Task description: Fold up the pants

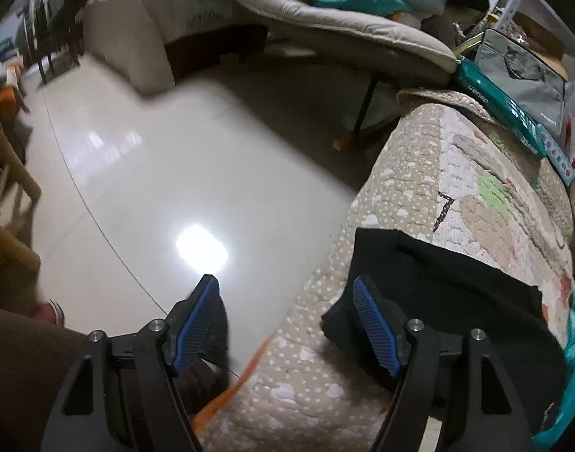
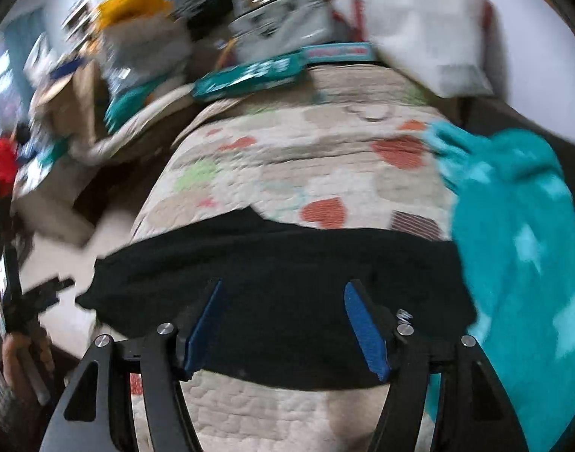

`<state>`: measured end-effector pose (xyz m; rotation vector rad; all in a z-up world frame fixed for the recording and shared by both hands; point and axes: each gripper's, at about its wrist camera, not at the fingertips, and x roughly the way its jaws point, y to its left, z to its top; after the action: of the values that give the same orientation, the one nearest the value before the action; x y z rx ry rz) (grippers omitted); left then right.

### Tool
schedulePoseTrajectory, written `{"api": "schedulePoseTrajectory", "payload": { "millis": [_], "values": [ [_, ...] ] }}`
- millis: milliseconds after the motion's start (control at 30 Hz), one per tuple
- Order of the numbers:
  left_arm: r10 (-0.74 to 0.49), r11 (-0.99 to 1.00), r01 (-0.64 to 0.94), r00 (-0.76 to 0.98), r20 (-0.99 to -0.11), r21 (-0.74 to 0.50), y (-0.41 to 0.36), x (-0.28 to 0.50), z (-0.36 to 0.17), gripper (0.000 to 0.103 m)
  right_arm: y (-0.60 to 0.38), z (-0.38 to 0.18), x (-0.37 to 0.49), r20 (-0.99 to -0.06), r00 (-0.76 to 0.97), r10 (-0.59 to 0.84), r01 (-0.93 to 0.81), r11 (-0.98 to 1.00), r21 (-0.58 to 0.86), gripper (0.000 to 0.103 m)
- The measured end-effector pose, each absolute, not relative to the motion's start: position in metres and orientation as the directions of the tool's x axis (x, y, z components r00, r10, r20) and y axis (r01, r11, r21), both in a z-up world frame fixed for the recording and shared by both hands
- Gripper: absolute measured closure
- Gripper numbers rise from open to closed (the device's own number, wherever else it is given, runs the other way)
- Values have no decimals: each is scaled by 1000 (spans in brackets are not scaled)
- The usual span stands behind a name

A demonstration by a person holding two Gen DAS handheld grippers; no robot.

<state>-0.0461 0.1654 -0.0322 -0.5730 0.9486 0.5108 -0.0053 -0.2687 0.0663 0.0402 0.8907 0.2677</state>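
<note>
quilted cover (image 2: 287, 158), black pants (image 2: 279, 263) partly hidden behind right gripper (image 2: 283, 324), left gripper (image 1: 283, 324), both wide, empty

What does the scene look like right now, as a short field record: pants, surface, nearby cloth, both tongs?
pants: black pants lying across the quilted cover, bunched, one end at the cover's edge
nearby cloth: teal fabric beside the pants, on their right in the right wrist view
left tongs: open, empty, over the cover's edge
right tongs: open, empty, above the pants
</note>
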Motion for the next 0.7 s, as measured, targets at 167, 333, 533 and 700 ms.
{"api": "schedulePoseTrajectory", "payload": {
  "millis": [167, 333, 533, 700],
  "values": [
    [186, 815, -565, 463, -866, -128, 137, -20, -40, 30, -219, 30, 19, -869, 467, 166, -283, 959, 31, 32],
    [234, 877, -480, 401, -886, 14, 110, -5, -56, 29, -247, -14, 23, -918, 395, 25, -142, 989, -35, 34],
    [209, 867, -498, 388, -898, -14, 111, -4, -55, 29, -268, 27, 65, -854, 507, 115, -123, 991, 60, 35],
    [186, 859, -511, 391, -901, -44, 116, -5, -57, 27, -207, 21, 123, -831, 487, 270, -365, 927, 87, 38]
  ]
}}
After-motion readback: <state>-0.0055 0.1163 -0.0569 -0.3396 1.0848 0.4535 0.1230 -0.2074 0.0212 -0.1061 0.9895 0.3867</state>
